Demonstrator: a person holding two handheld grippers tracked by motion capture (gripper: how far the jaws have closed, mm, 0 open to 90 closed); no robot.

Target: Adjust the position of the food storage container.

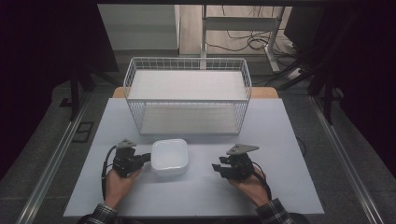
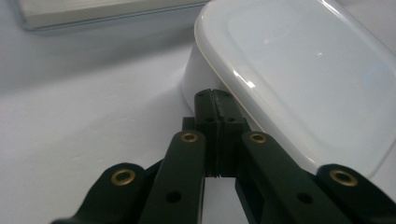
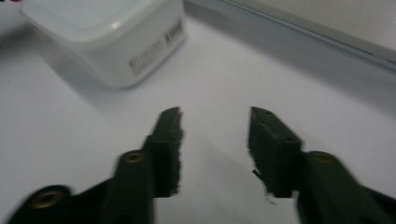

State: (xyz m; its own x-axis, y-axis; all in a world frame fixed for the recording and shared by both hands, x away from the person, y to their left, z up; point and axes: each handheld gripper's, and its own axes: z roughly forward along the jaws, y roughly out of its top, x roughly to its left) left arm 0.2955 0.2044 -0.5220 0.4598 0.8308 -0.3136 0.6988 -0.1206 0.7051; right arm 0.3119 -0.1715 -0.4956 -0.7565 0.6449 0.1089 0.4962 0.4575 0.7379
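Observation:
A white square container (image 1: 170,156) with a glossy lid sits on the table's near middle. My left gripper (image 1: 148,157) is shut, its tips against the container's left side. In the left gripper view the closed jaws (image 2: 215,95) press together just under the lid's rim of the container (image 2: 303,70), with nothing between them. My right gripper (image 1: 215,167) rests open to the container's right, apart from it. In the right gripper view its jaws (image 3: 215,116) stand wide over bare table, and the container (image 3: 107,37) with a printed label lies ahead to the left.
A white wire basket (image 1: 187,60) stands at the back middle of the grey table (image 1: 280,140), just behind the container. Its base edge (image 3: 303,28) crosses the right gripper view's top. Cables and a stand's legs lie on the floor beyond.

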